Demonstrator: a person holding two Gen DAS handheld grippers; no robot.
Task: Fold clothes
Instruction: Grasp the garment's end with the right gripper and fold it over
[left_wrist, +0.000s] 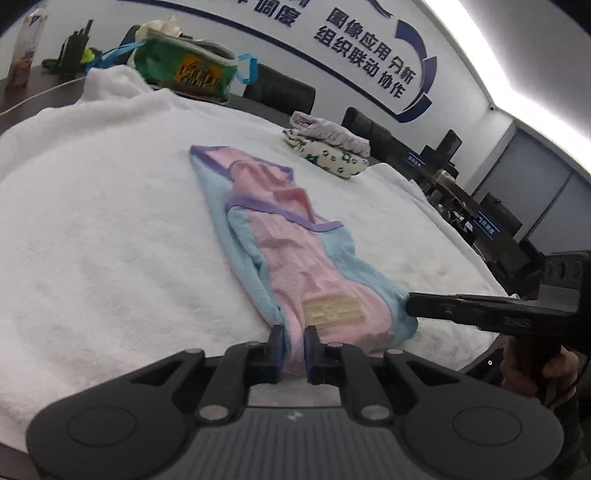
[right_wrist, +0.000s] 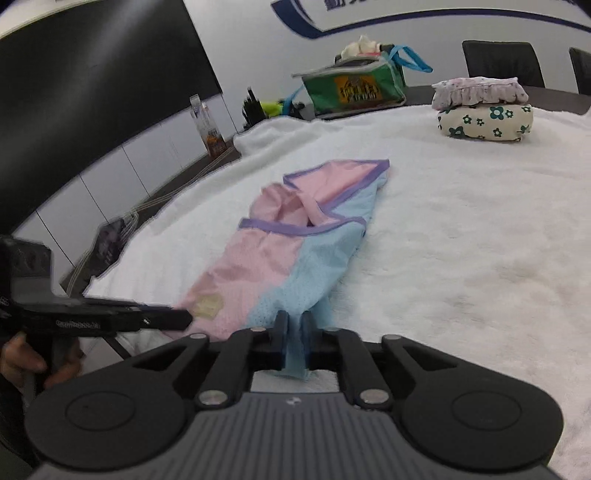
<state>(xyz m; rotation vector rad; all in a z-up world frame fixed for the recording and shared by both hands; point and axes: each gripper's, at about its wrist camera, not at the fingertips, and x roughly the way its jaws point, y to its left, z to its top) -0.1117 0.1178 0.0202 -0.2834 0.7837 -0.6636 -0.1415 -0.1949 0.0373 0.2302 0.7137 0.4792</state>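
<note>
Left wrist view: the left gripper (left_wrist: 294, 345) is seen at the bottom centre of the frame, its jaws clamped on the pink hem of the pink-and-blue garment (left_wrist: 284, 236). The garment is laid lengthwise on the white fleece blanket (left_wrist: 92, 240), running from the bottom centre up toward the middle of the frame, purple trim at its far end and a pale patch (left_wrist: 334, 312) near the gripped edge. From the right edge, the right gripper (left_wrist: 412, 308) is seen side-on, its tip against the blue corner of the garment, and a hand (left_wrist: 535, 373) is wrapped around its handle at lower right.

Right wrist view: the right gripper (right_wrist: 294, 338) is seen at bottom centre, closed on a fold of the blue hem, which is bunched between the pads and hangs a little below them. The left gripper (right_wrist: 186, 317) enters from the left edge, its tip at the pink corner. In the upper right, a stack of folded clothes (right_wrist: 484, 110) is set on the blanket, well apart from the garment. A green bag (right_wrist: 354, 86) is seen at upper centre, beyond the blanket's far edge.
</note>
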